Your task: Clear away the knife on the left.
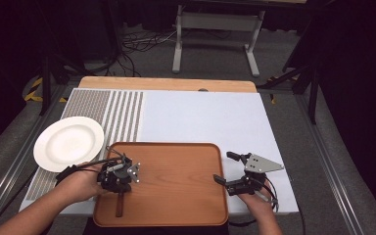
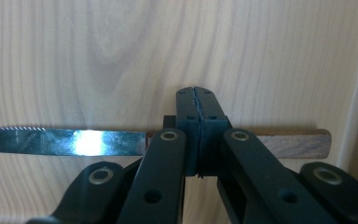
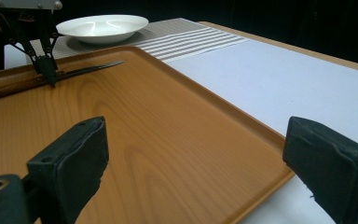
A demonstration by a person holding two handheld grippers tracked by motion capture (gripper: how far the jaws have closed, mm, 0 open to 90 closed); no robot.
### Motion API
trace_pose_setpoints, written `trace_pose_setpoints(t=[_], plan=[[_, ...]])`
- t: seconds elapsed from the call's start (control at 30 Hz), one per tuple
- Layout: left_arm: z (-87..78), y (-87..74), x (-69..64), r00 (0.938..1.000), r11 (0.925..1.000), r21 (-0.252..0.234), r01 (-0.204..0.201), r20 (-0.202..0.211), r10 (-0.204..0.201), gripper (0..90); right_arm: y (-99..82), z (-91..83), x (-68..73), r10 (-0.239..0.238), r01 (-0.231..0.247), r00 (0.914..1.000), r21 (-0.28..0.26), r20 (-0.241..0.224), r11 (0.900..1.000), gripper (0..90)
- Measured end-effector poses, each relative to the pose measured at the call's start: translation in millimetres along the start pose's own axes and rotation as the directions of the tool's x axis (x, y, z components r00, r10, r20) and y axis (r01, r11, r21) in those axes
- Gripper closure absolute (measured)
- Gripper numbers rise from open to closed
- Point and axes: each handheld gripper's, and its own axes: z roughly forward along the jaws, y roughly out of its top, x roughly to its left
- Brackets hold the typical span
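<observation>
From the high view, a wooden tray (image 1: pixel 176 186) lies at the near edge of the worktop (image 1: pixel 210 117), and everything else reads from it. The left gripper (image 1: pixel 119 185) stands over the tray's near-left part, pointing down onto a knife (image 1: pixel 120 204) whose dark handle runs toward the tray's near rim. A white plate (image 1: pixel 68 143) sits just off the tray's far-left corner on a striped mat (image 1: pixel 122 115), likely where the knife is bound. The right gripper (image 1: pixel 226 168) hovers at the tray's right rim with its fingers apart and nothing between them, probably waiting clear of the work. In the left gripper view, the left gripper (image 2: pixel 197 121) has its fingers (image 2: pixel 212 123) pressed together on the knife (image 2: pixel 74 141) where the steel blade meets the wooden handle, a sensible spot for balance, while the knife lies flat on the tray (image 2: pixel 98 60). In the right gripper view, the right gripper (image 3: pixel 193 158) looks across the tray (image 3: pixel 158 140) with its fingers (image 3: pixel 74 163) wide apart; at the tray's far side the left gripper (image 3: pixel 46 70) pins the knife (image 3: pixel 81 71), its tip pointing toward the plate (image 3: pixel 102 27) beyond the rim.
</observation>
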Motion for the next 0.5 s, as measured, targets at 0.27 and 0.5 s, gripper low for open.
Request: trace_pose_setpoints(t=[0.27, 0.5], plan=[[1.0, -4.6, 0.3, 0.9999, 1.0, 0.003, 0.009, 0.01, -0.009, 90.0, -0.1, 0.3, -0.1, 0.0, 0.0, 1.0, 0.002, 0.001, 1.0, 7.7], [-7.2, -7.5, 2.9, 0.9994, 0.9984, -0.047, 0.032, 0.017, -0.031, 86.6, 0.3, -0.4, 0.1, 0.0, 0.0, 1.0, -0.001, 0.005, 1.0, 7.7]])
